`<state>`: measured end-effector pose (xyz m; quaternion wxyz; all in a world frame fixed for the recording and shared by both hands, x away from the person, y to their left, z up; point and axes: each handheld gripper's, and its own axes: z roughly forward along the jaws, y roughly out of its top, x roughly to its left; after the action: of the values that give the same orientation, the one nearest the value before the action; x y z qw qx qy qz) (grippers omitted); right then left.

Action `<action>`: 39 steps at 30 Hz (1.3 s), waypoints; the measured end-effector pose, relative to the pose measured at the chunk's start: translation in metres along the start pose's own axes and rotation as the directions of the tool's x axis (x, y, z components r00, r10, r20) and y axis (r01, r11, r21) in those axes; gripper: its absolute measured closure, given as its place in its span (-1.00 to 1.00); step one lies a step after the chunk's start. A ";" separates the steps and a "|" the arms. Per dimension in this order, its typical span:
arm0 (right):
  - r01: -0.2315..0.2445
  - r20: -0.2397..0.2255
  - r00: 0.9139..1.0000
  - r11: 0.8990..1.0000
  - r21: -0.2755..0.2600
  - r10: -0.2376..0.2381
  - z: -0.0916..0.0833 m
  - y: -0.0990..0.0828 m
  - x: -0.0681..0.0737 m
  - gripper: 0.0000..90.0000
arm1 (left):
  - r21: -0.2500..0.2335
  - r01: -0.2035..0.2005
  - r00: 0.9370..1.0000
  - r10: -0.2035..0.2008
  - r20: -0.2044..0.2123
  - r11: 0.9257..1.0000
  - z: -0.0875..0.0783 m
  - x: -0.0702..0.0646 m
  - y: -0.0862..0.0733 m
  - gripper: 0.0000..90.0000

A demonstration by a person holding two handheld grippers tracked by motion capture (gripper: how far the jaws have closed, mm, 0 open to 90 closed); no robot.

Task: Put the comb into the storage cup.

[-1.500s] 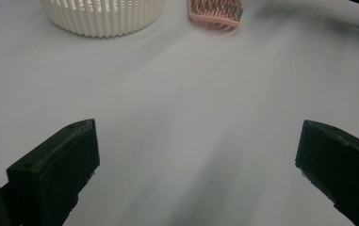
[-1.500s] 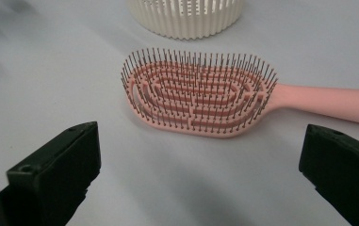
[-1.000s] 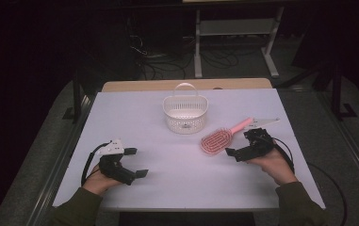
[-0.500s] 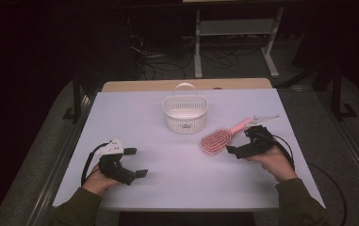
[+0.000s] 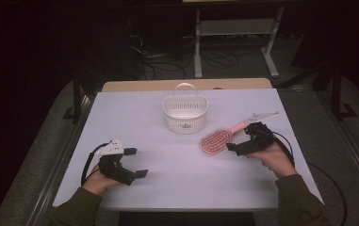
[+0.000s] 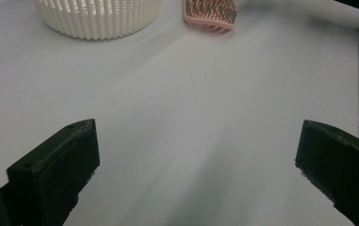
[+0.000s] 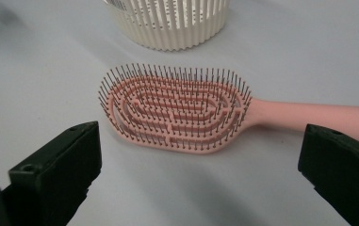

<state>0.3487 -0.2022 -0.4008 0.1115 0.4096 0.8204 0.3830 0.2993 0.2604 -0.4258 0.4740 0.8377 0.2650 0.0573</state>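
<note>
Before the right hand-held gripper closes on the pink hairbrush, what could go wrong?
1. The hairbrush lies bristles up, so jaws closing on the head may slip on the bristles.
2. The right hand-held gripper hovers by the head, not the handle; a lift may tilt.
3. The white basket stands close and could be bumped.

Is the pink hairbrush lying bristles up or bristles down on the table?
Bristles up. The pink hairbrush lies flat on the table, its dark pins pointing upward in the right gripper view, handle running off to the right.
</note>
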 end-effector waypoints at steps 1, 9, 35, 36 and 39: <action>0.003 0.001 1.000 1.000 0.002 -0.003 0.000 0.000 0.000 -1.00 | 0.001 -0.001 1.000 0.001 -0.001 1.000 0.000 0.000 0.000 -0.99; 0.000 0.003 1.000 1.000 0.001 0.000 0.000 0.005 -0.004 -1.00 | 0.004 -0.001 1.000 0.001 0.001 1.000 0.000 0.000 0.000 -0.99; -0.010 0.015 1.000 1.000 0.023 0.010 0.005 0.014 -0.017 -1.00 | 0.005 -0.004 1.000 0.004 0.003 1.000 0.000 -0.001 0.000 -0.99; -0.012 0.017 1.000 1.000 0.023 0.012 0.005 0.015 -0.017 -1.00 | 0.005 -0.004 1.000 0.004 0.003 1.000 0.000 -0.001 0.000 -0.99; -0.012 0.020 1.000 1.000 0.018 0.012 0.005 0.017 -0.019 -1.00 | 0.005 -0.004 1.000 0.004 0.003 1.000 0.000 -0.001 0.000 -0.99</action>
<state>0.3731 -0.2075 -0.3942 0.1134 0.4193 0.8202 0.3722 0.2985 0.2595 -0.4259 0.4723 0.8395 0.2626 0.0563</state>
